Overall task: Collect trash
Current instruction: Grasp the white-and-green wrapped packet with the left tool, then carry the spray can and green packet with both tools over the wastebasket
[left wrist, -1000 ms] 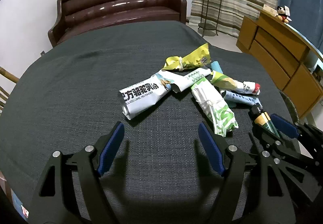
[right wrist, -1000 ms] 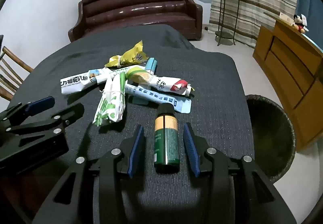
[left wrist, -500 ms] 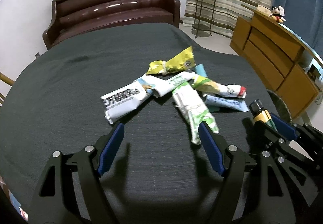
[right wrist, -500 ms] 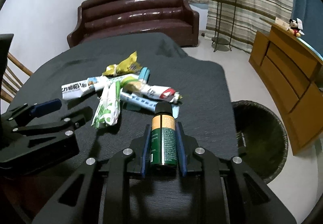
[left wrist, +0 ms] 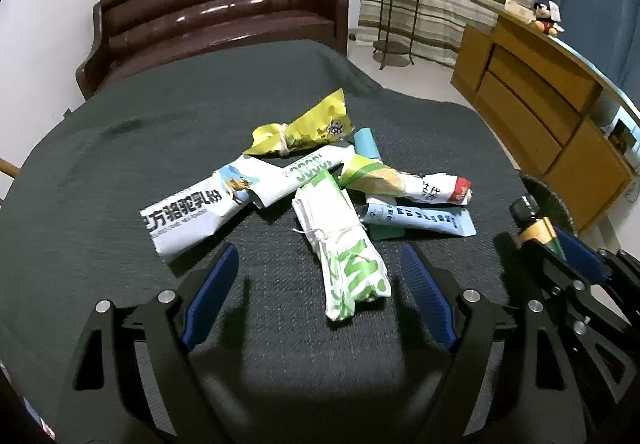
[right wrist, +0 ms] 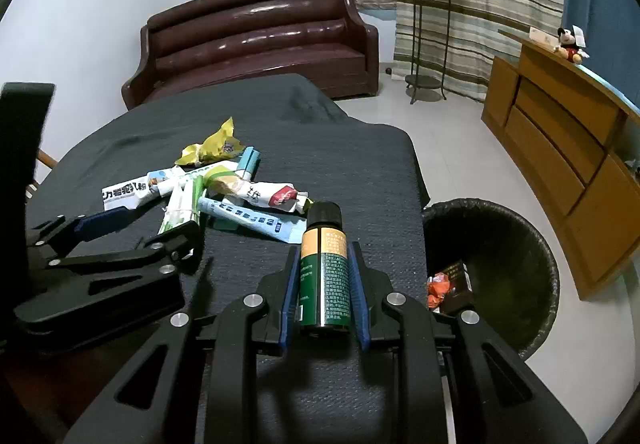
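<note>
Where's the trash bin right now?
Right wrist view: the trash bin stands on the floor off the table's right edge, right of the bottle held in the right gripper.

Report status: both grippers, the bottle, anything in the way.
Right gripper shut on green bottle. Left gripper open, over green-white wrapper. Trash bin at table's right edge, nothing in the way.
</note>
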Demonstrator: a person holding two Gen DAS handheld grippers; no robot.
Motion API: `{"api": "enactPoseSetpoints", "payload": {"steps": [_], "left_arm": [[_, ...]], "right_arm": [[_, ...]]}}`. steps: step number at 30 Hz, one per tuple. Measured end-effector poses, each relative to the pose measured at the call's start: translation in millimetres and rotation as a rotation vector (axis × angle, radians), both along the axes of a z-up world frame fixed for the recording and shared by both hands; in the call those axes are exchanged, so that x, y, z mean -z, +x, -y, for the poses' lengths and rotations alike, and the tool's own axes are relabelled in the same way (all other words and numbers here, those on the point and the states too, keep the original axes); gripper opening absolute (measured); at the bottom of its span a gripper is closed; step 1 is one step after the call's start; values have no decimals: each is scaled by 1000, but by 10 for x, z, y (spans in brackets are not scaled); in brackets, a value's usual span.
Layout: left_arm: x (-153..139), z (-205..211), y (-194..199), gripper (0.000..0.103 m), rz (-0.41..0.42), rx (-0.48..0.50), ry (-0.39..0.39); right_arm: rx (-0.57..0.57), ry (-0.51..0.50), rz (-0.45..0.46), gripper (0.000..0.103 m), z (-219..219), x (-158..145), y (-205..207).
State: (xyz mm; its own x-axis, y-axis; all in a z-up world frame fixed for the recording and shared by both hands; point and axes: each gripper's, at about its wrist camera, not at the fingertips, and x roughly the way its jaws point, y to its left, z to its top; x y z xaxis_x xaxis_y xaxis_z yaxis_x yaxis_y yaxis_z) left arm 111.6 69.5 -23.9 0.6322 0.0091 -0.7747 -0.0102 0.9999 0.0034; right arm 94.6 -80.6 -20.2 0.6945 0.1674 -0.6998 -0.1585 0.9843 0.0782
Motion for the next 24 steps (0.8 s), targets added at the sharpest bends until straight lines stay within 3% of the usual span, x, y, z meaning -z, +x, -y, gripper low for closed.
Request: {"api": "enactPoseSetpoints", "payload": {"steps": [3,5,9,12,24], "left_arm": [[43,-23,59,78,-18,-8,-21],[80,-50,94,66,-38,-11,-40],[104,-73,108,50,-53,7,-57],[102,-88,74,30,-41,32,-83],[99,-125,-121,30,-9,46,-73]], "right_arm": [[4,6,-1,25,43,6,23],[7,7,-4,25,52,18,36],[10,11,-12,25,70,52,47],[10,12,-15,25,76,64,52],[10,14,-16,25,82,65,53]]}}
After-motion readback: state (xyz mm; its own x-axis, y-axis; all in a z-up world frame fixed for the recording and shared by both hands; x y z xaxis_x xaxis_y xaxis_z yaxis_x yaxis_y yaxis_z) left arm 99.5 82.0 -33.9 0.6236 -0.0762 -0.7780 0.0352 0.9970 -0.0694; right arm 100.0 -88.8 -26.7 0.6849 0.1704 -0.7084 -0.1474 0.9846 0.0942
